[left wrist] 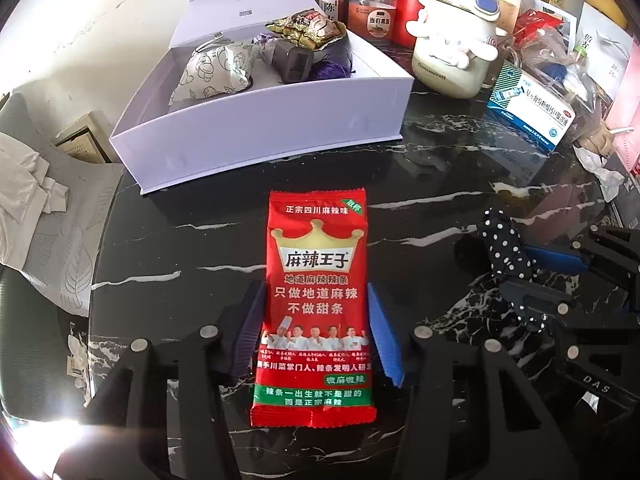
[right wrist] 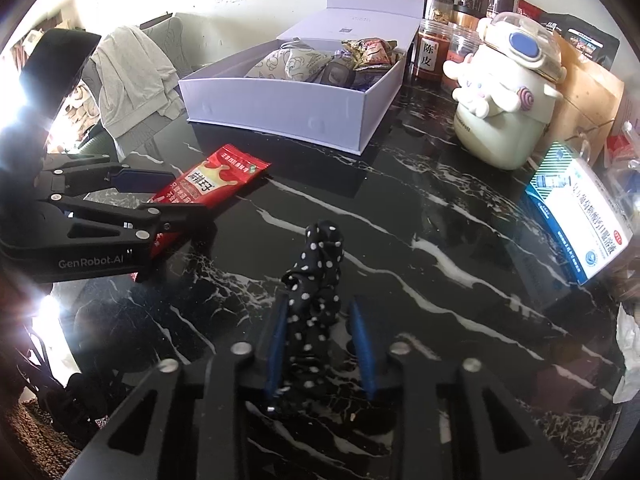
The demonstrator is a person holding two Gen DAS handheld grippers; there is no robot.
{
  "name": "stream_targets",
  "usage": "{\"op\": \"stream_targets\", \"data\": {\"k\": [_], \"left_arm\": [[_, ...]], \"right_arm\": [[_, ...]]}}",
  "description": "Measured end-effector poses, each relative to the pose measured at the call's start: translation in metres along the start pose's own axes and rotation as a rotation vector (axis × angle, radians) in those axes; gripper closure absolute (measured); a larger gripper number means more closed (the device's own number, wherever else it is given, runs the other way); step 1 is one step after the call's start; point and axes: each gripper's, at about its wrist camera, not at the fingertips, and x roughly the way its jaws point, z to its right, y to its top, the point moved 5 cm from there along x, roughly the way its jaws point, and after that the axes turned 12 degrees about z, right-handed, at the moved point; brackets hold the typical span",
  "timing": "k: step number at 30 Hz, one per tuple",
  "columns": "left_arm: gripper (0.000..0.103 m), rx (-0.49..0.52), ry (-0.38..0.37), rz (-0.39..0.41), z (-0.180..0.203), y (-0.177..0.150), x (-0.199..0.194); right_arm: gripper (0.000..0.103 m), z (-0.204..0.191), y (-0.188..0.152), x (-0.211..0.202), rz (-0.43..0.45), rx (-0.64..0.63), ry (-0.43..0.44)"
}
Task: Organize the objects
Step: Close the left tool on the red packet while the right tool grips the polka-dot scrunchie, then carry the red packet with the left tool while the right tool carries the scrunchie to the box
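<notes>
The left gripper (left wrist: 316, 332) has its blue pads closed against both long edges of the red snack packet (left wrist: 316, 300), which lies flat on the black marble table (left wrist: 420, 168). The right gripper (right wrist: 320, 344) is clamped on the black polka-dot cloth (right wrist: 316, 280), bunched upright between its fingers. The right view alone shows the packet side-on in the left jaws. The left view looks deeper into the open white box (left wrist: 256, 136) behind, holding a floral pouch (left wrist: 212, 72) and wrapped snacks (left wrist: 308, 30).
</notes>
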Motion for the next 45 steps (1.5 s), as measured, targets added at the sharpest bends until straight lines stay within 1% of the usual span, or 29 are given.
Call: {"op": "stream_targets", "data": {"k": [1,4,8,10,15,23,28,33,37,45], "left_arm": [[0.056,-0.002,0.000,0.000,0.000,0.000,0.000],[0.058,-0.013,-0.008,-0.004,0.001,0.000,-0.002],[0.058,-0.023,-0.028,-0.013,0.000,-0.001,-0.003],[0.058,-0.027,-0.026,-0.018,0.000,-0.001,-0.004],[0.058,-0.040,-0.016,0.001,-0.005,0.003,-0.014],[0.058,-0.039,0.025,0.030,-0.017,0.014,-0.033],[0.059,-0.058,0.034,0.043,-0.024,0.022,-0.046],[0.058,-0.071,0.043,0.058,-0.030,0.031,-0.057],[0.058,-0.063,0.053,0.078,-0.033,0.040,-0.065],[0.058,-0.050,0.060,0.119,-0.037,0.067,-0.073]], "right_arm": [[0.086,0.001,0.000,0.000,0.001,0.003,-0.001],[0.088,0.002,0.001,0.000,-0.001,0.010,0.011],[0.088,0.002,0.003,0.001,-0.007,0.012,0.024],[0.088,0.002,0.006,0.000,0.001,0.009,0.033],[0.088,-0.002,0.015,-0.003,0.018,-0.017,0.052],[0.088,-0.012,0.036,-0.005,0.048,-0.052,0.102],[0.088,-0.017,0.050,-0.007,0.069,-0.077,0.132],[0.088,-0.020,0.067,-0.010,0.099,-0.108,0.140],[0.088,-0.023,0.082,-0.014,0.127,-0.135,0.146],[0.088,-0.026,0.108,-0.015,0.157,-0.167,0.160]]}}
